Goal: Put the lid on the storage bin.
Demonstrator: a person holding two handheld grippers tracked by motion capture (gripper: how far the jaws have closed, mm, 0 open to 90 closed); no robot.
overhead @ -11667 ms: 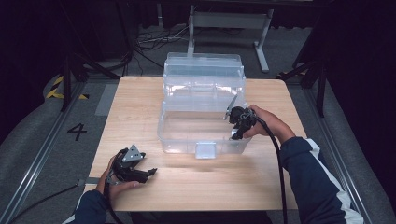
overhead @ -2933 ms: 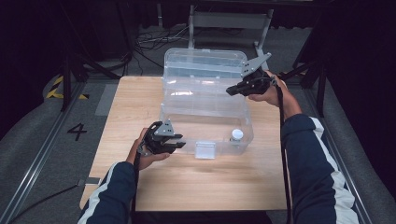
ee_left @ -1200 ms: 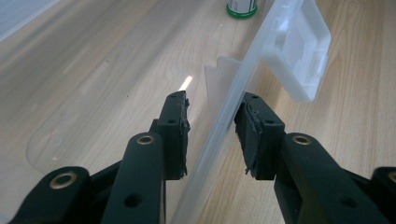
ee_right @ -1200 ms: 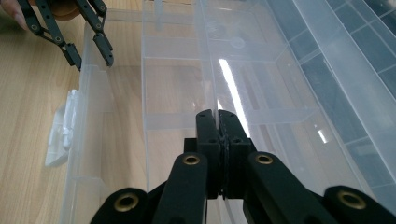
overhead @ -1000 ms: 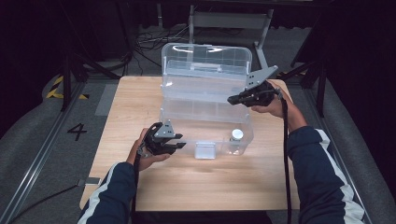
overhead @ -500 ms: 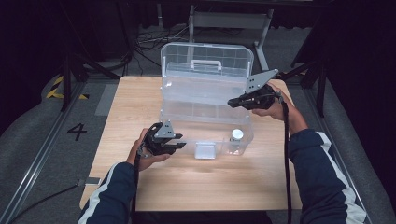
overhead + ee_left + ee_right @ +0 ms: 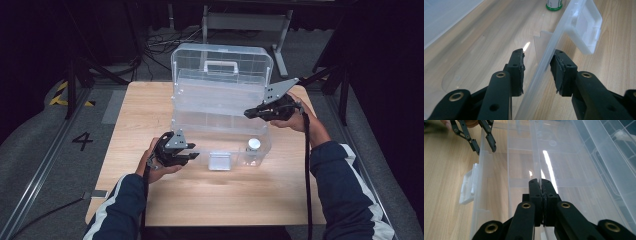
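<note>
Now the lid (image 7: 222,67) of the clear box (image 7: 220,142) has been tipped further toward the front than a moment ago, so the box looks close to being shut. Its thin edge is pinched by the closed right gripper (image 7: 540,182). The front wall sits between the open jaws of the left gripper (image 7: 537,67), seen up close there. A small bottle (image 7: 253,151) stands inside, on the tabletop (image 7: 140,110).

Our right gripper (image 7: 541,182) has its two black jaws pinched together on the thin edge of a clear tray (image 7: 535,157) over the open clear plastic box (image 7: 584,170). Farther off, upper left, our left gripper (image 7: 485,148) straddles the box's front wall, above its latch (image 7: 467,186) and the wooden table (image 7: 441,182).
</note>
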